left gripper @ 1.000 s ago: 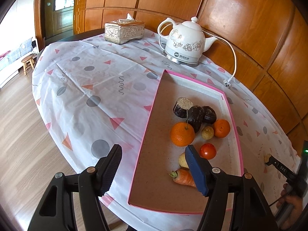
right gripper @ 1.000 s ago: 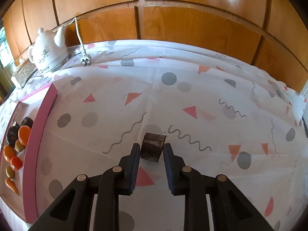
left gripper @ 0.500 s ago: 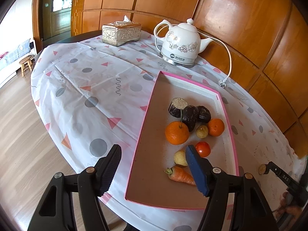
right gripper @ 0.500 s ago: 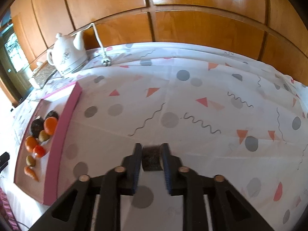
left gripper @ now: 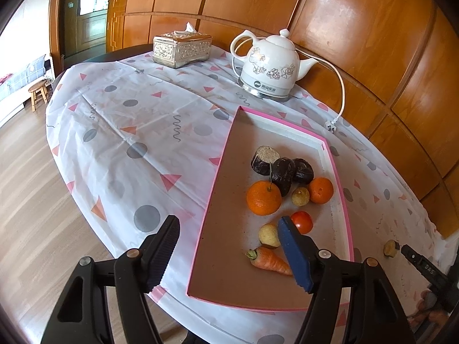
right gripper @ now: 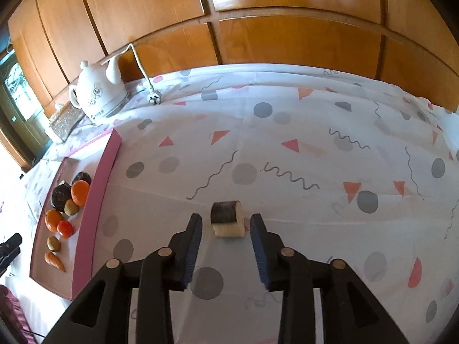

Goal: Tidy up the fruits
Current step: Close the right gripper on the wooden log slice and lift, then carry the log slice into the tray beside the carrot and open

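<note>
A pink-rimmed tray [left gripper: 213, 183] on the patterned tablecloth holds a large orange [left gripper: 264, 197], a small orange [left gripper: 320, 190], a tomato [left gripper: 301, 222], a carrot [left gripper: 269, 261], dark wrinkled fruits [left gripper: 282, 172] and a cut dark chunk [left gripper: 265, 159]. My left gripper [left gripper: 226, 223] hangs open over the tray's near left edge, with nothing between its fingers. A second dark-skinned chunk [right gripper: 227, 220] lies on the cloth to the right of the tray [right gripper: 97, 200]. My right gripper [right gripper: 226, 218] straddles that chunk with its jaws opening and a gap on each side.
A white kettle [left gripper: 269, 68] with its cord and plug [left gripper: 330, 124] stands behind the tray. A silver tissue box [left gripper: 182, 46] sits at the far edge. Wood panelling closes the back and right. The table edge drops to wooden floor on the left.
My right gripper was shut on the dark chunk; its fingers have now parted and the chunk rests on the cloth. The left gripper has stayed put.
</note>
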`<state>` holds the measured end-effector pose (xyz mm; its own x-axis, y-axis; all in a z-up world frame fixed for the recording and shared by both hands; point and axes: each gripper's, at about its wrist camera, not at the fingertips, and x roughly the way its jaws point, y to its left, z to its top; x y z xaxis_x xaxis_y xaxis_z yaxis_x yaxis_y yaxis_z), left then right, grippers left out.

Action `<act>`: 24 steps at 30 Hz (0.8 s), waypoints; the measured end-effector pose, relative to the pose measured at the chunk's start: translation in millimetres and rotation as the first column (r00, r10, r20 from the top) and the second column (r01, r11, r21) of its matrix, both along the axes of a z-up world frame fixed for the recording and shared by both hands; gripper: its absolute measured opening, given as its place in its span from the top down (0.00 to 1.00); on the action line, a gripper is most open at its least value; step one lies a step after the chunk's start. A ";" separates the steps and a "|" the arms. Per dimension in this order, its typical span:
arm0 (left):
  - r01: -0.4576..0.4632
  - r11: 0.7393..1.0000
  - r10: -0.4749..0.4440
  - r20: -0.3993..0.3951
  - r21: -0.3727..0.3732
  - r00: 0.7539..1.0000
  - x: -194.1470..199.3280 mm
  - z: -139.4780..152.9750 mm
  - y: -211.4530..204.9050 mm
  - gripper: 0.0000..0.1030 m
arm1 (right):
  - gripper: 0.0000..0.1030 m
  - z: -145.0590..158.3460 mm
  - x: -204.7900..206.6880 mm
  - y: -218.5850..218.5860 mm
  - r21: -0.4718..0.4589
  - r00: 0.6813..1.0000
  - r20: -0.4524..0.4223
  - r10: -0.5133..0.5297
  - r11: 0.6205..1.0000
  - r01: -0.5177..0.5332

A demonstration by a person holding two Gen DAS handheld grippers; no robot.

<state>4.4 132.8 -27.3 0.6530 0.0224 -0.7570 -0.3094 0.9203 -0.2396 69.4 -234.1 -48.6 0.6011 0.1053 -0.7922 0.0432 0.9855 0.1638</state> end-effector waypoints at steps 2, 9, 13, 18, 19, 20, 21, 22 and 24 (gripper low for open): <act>0.004 1.000 -0.004 -0.003 -0.001 1.000 0.7 -0.7 -0.7 0.31 | 0.60 -0.6 -0.2 -0.6 -0.012 1.000 -0.003 0.004 1.000 -0.004; 0.005 1.000 -0.005 -0.011 0.002 1.000 4.1 -2.6 -1.8 0.31 | 0.60 -8.4 14.6 8.1 -0.028 0.999 -0.033 0.036 0.999 -0.037; 0.001 1.000 -0.001 -0.014 0.003 1.000 4.9 -3.5 -0.7 0.31 | 0.70 -16.9 24.0 17.0 -0.093 0.996 -0.071 0.045 0.994 -0.051; -0.003 1.000 0.003 -0.012 0.002 1.000 4.1 -3.4 1.1 0.31 | 0.77 -14.8 17.2 17.2 -0.110 0.998 -0.056 0.043 0.993 -0.049; -0.001 1.000 0.001 -0.011 0.004 1.000 3.8 -3.2 0.8 0.31 | 0.77 -13.2 15.4 17.5 -0.104 0.997 -0.053 0.049 0.993 -0.055; -0.001 1.000 0.001 -0.010 0.005 1.000 3.9 -2.9 1.2 0.31 | 0.77 -11.0 13.7 18.3 -0.099 0.997 -0.048 0.055 0.993 -0.059; 0.000 1.000 0.000 -0.009 0.006 1.000 3.2 -2.5 1.4 0.31 | 0.77 -8.3 12.3 19.6 -0.091 0.997 -0.042 0.062 0.994 -0.065; -0.001 1.000 0.001 -0.006 0.005 1.000 2.7 -1.9 1.6 0.31 | 0.77 -5.9 11.6 21.4 -0.080 0.997 -0.036 0.070 0.994 -0.073; -0.003 1.000 0.003 -0.002 0.005 1.000 1.2 -0.9 1.7 0.31 | 0.77 1.2 8.6 27.4 -0.041 0.995 -0.020 0.101 0.994 -0.102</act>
<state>5.6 134.5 -28.2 0.6512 0.0282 -0.7584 -0.3124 0.9207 -0.2339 78.0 -206.7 -47.4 0.5748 0.1319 -0.8076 -0.0549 0.9909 0.1227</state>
